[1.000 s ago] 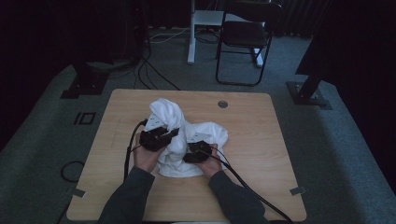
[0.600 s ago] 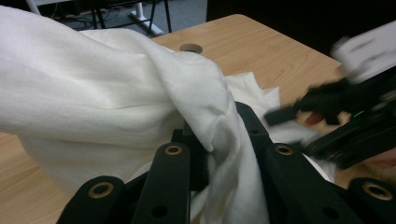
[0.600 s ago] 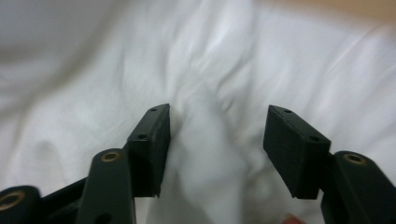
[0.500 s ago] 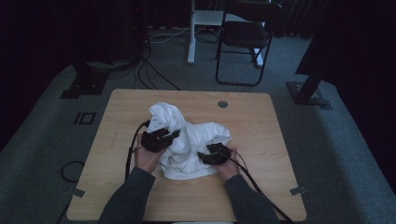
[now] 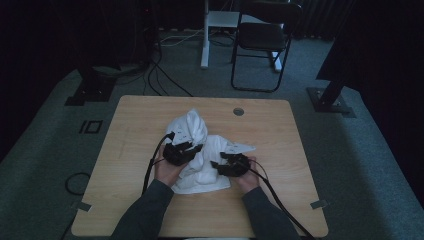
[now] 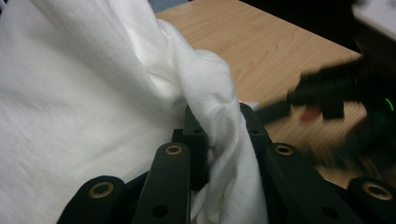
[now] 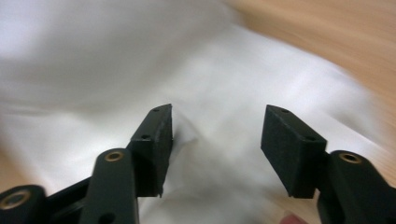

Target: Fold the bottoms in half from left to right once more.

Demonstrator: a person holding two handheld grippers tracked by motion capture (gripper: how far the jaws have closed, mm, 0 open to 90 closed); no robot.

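A crumpled white cloth (image 5: 192, 127) lies heaped in the middle of the wooden table (image 5: 270, 130). My left gripper (image 5: 196, 149) is at the heap's left side. In the left gripper view, my left gripper (image 6: 219, 126) is shut on a twisted fold of the cloth (image 6: 84, 93). My right gripper (image 5: 216, 165) is at the cloth's lower right. In the right gripper view, my right gripper (image 7: 217, 128) stands open just over the cloth (image 7: 210, 84). Its jaws have just been closing a little, and no fold is pinched between them. The right gripper (image 6: 327, 88) appears blurred in the left gripper view.
A round hole (image 5: 238, 111) sits near the table's far edge. Beyond the table stand a black chair (image 5: 260, 35) and a white stand (image 5: 205, 40). Cables (image 5: 165, 80) run over the floor, and black base plates (image 5: 330, 100) lie at both sides.
My right gripper has moved right, from the middle of the cloth to its lower right part. The left gripper keeps its hold and has shifted slightly.
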